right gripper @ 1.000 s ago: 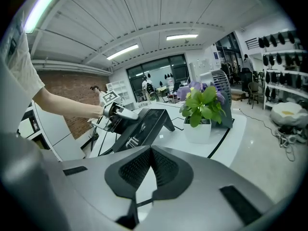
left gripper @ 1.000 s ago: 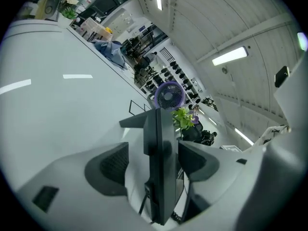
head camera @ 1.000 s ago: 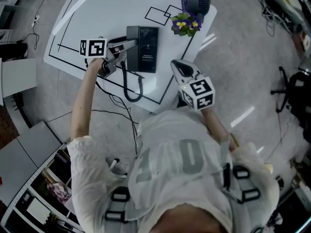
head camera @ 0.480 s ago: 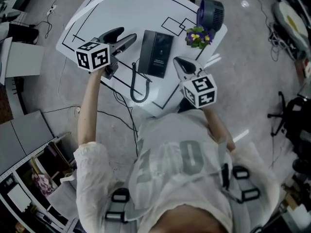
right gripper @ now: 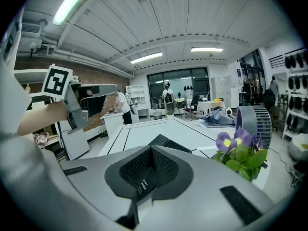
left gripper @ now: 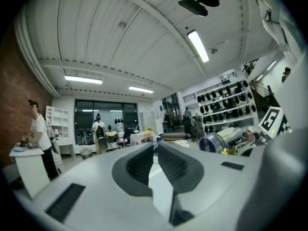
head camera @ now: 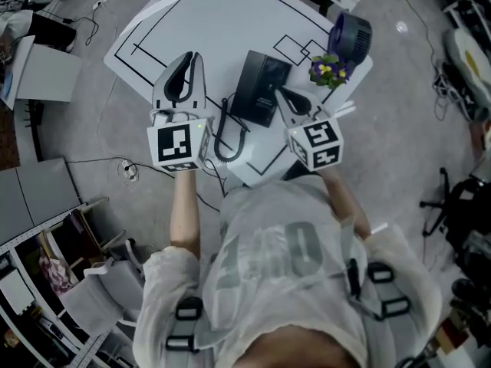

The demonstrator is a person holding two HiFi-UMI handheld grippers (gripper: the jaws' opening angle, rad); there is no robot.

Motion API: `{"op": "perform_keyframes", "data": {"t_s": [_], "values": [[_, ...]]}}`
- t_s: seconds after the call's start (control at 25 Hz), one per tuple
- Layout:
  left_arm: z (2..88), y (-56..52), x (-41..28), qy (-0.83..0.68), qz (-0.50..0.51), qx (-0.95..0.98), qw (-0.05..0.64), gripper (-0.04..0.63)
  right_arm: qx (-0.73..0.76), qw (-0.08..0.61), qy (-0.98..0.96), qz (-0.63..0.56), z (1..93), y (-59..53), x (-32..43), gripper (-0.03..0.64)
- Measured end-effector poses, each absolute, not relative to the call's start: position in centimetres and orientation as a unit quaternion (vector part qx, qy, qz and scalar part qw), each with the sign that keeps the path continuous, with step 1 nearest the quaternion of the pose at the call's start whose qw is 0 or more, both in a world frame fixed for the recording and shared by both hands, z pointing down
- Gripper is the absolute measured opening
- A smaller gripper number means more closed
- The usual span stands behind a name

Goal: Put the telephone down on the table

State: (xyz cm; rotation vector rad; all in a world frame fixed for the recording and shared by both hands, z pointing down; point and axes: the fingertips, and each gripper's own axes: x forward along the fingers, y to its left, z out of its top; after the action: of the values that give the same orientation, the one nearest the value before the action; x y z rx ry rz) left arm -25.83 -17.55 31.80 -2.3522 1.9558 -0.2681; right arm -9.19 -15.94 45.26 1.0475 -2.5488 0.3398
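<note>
The black telephone (head camera: 261, 88) lies flat on the white table (head camera: 192, 18), its cord (head camera: 225, 138) looping toward the near edge. My left gripper (head camera: 192, 58) hovers left of the phone, lifted clear of it and pointing level across the room. Its jaws have just been closing and now stand together with nothing between them (left gripper: 155, 146). My right gripper (head camera: 281, 92) sits at the phone's right side, shut and empty (right gripper: 151, 150). In the right gripper view the telephone (right gripper: 163, 142) shows as a dark slab just beyond the jaws.
A pot of purple flowers (head camera: 330, 69) and a dark fan (head camera: 350, 33) stand at the table's right corner, close to my right gripper. Black lines mark the tabletop. Cables run over the floor (head camera: 130, 167) at the left. People stand far off in the room (left gripper: 41, 134).
My left gripper has left the phone's left side, risen, rolled and swung to point level, and its jaws have gone from wide open to shut. The right gripper has drifted slightly.
</note>
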Motion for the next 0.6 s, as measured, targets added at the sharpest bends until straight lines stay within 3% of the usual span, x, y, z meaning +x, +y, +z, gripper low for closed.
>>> {"op": "perform_keyframes", "data": {"t_s": [0.4, 0.6], "values": [[37.0, -10.4, -23.4, 0.719, -0.057, -0.692, -0.039, 0.006, 0.369, 0.174, -0.908, 0.101, 44.8, -15.5, -9.9, 0.008], [37.9, -10.6, -21.7, 0.699, -0.070, -0.711, -0.037, 0.006, 0.372, 0.176, -0.905, 0.107, 45.1, -15.4, -9.5, 0.008]]}}
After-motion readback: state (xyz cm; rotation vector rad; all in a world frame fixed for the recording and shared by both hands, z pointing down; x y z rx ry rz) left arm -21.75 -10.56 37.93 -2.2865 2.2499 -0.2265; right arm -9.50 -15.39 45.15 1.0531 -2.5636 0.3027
